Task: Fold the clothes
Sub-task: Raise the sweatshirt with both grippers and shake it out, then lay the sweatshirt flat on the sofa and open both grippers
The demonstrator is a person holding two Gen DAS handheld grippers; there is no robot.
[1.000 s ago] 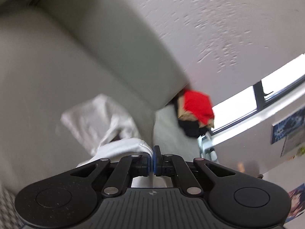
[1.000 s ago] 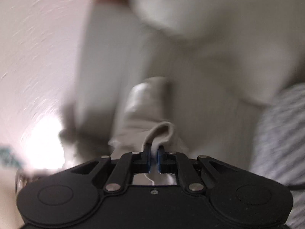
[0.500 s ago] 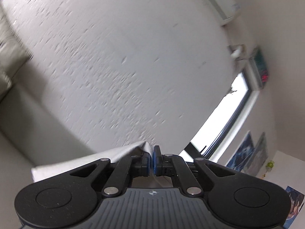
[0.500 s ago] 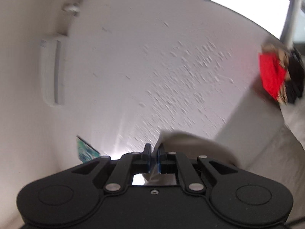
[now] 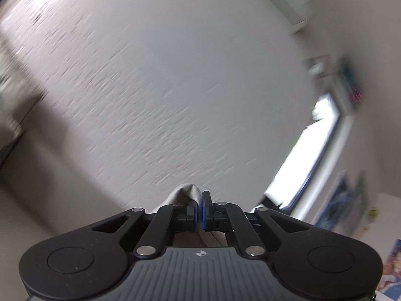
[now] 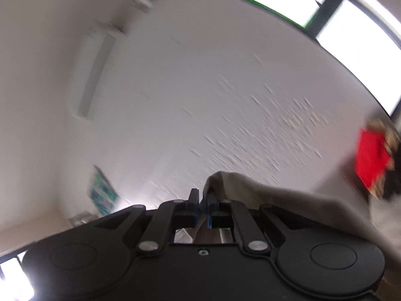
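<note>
Both views are blurred and face a white textured wall. My left gripper (image 5: 199, 207) is shut on a pale grey-white garment (image 5: 184, 193); only a small bunched corner pokes up just left of the blue pads. My right gripper (image 6: 202, 208) is shut on the same kind of pale cloth (image 6: 263, 198), which drapes from its jaws down to the lower right. The rest of the garment hangs below, out of sight in both views.
A window (image 5: 308, 155) lies to the right in the left wrist view, with posters (image 5: 335, 208) below it. In the right wrist view a wall air-conditioner (image 6: 92, 72) sits upper left, windows (image 6: 351, 17) upper right, and a red and black clothes pile (image 6: 371, 160) at the right edge.
Both grippers rose with the cloth held, from facing the grey sofa to facing the wall. The sofa dropped out of view, and the right view rolled so the red pile sits at right.
</note>
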